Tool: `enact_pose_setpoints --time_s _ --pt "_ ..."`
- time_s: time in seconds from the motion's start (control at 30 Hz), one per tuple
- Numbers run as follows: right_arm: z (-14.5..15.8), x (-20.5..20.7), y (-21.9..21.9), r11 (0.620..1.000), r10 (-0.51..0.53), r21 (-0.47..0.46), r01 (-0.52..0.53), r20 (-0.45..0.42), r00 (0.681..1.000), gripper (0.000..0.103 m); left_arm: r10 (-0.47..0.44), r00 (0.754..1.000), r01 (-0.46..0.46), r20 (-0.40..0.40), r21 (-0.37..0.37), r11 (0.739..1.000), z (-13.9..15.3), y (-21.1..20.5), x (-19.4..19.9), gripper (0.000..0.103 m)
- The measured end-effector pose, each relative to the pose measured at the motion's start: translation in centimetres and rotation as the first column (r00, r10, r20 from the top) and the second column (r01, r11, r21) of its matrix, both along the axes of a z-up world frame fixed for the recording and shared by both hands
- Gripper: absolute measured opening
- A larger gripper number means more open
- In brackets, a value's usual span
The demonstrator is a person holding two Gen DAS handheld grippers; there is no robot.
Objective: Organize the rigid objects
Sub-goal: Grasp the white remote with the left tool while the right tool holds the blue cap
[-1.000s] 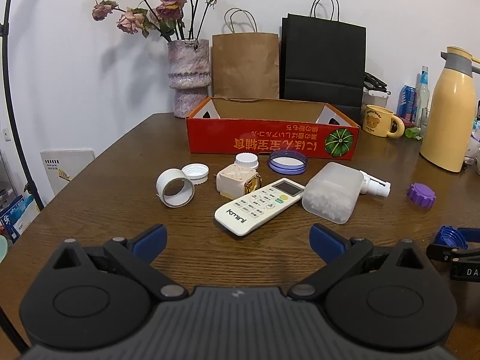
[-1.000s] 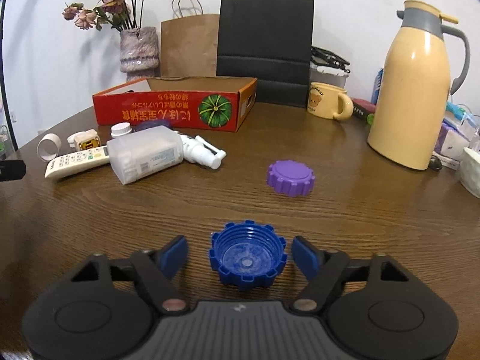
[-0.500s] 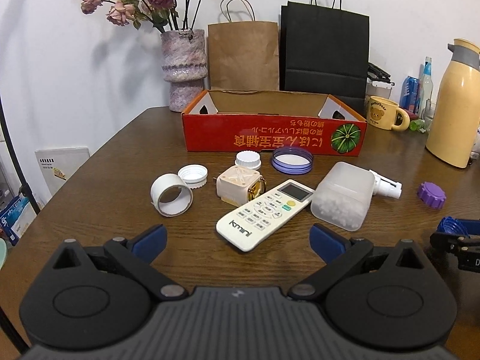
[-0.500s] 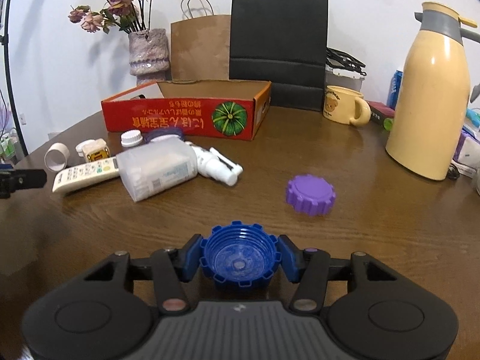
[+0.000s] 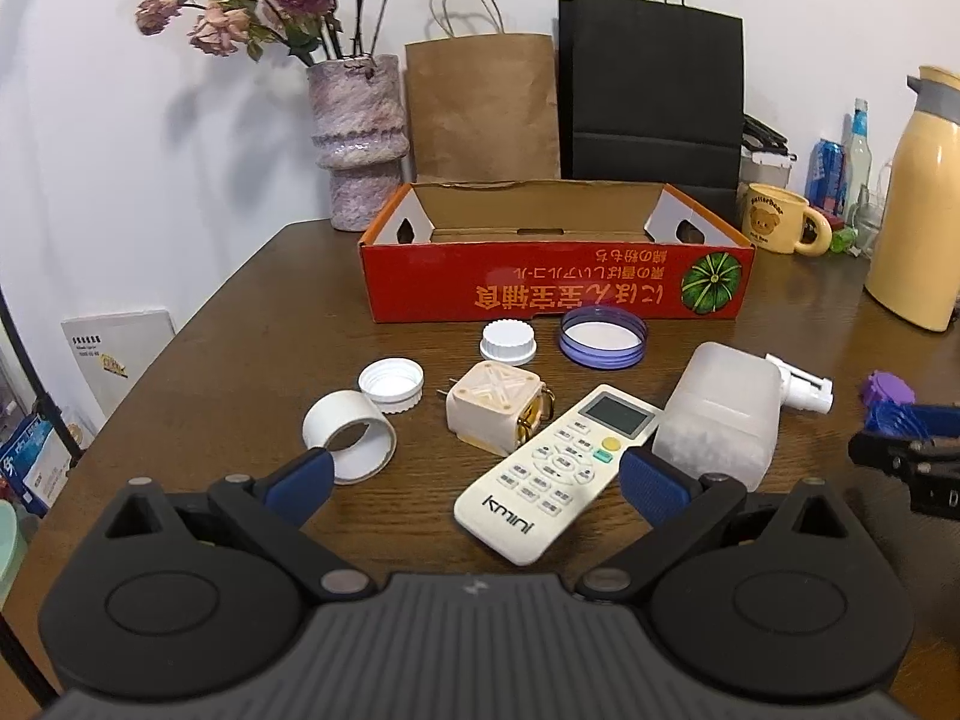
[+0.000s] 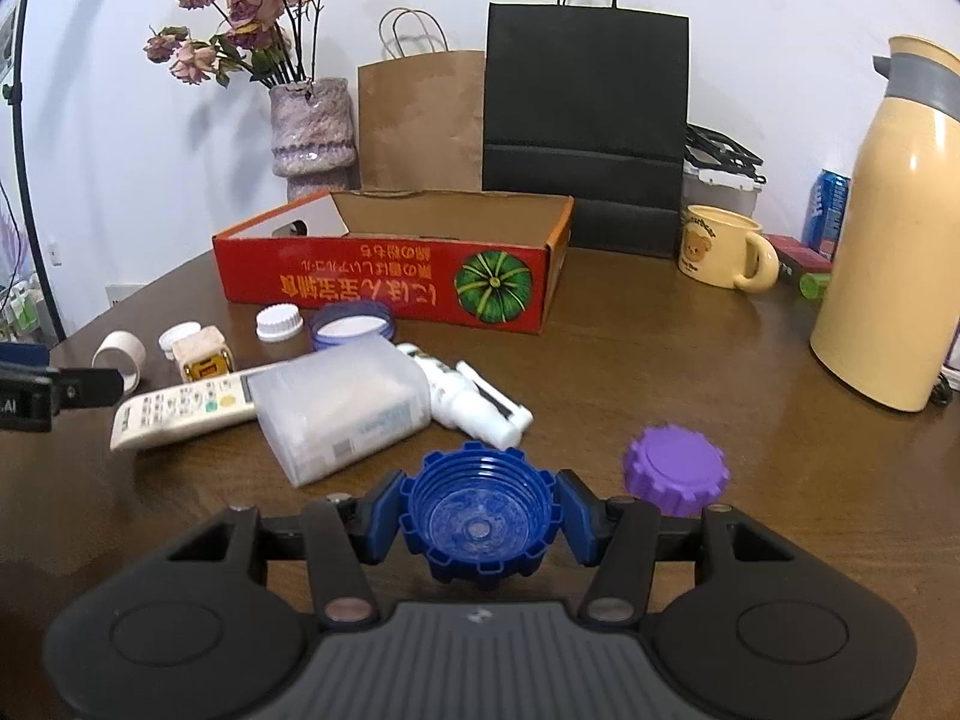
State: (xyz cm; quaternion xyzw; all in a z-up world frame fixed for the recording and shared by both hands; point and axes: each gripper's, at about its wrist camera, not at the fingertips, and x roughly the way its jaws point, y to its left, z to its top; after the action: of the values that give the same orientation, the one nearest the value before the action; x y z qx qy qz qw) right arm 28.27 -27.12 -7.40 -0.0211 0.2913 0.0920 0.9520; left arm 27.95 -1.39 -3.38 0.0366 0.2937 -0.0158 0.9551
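The right gripper (image 6: pixel 478 525) had just closed its jaws around the blue cap (image 6: pixel 477 516), pads pressing its ridged sides, open side up; it looked lifted just clear of the counter (image 6: pixel 690 360), though the lens made that hard to judge. The left gripper (image 5: pixel 474 480) hung empty with jaws spread wide above the remote (image 5: pixel 561 471), presumably lined up for its own pick. The red box (image 6: pixel 384 282) sat open behind the clutter, the likely place for the cap, while the purple cap (image 6: pixel 675 468) waited just right of the grip.
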Motion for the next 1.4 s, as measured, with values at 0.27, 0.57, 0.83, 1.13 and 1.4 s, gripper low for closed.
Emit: enact_pose_setpoints --time_s 0.27,0.57,0.83,1.13,1.4 --pt "0.4 1.8 0.8 1.000 -0.016 0.015 0.016 0.024 1.000 0.053 -0.053 0.997 0.055 -0.051 0.028 0.998 -1.2 -0.5 2.3 0.103" --pt "-0.3 3.1 1.8 1.000 -0.014 0.024 0.013 0.033 0.999 0.053 -0.111 0.987 0.115 -0.119 0.032 0.993 -3.4 -1.7 4.8 0.103" --pt "-0.9 3.3 2.0 1.000 -0.005 0.031 0.004 0.036 0.999 0.053 -0.133 0.982 0.135 -0.137 0.004 0.991 -4.3 -2.2 5.8 0.085" --pt "-1.2 3.0 2.2 1.000 0.007 0.027 -0.008 0.045 0.999 0.053 -0.169 0.979 0.167 -0.116 -0.022 0.986 -4.2 -2.4 5.2 0.056" --pt "-1.2 2.6 2.4 1.000 0.018 0.019 -0.019 0.061 0.998 0.053 -0.183 0.978 0.182 -0.096 -0.022 0.983 -4.2 -2.8 3.8 0.048"
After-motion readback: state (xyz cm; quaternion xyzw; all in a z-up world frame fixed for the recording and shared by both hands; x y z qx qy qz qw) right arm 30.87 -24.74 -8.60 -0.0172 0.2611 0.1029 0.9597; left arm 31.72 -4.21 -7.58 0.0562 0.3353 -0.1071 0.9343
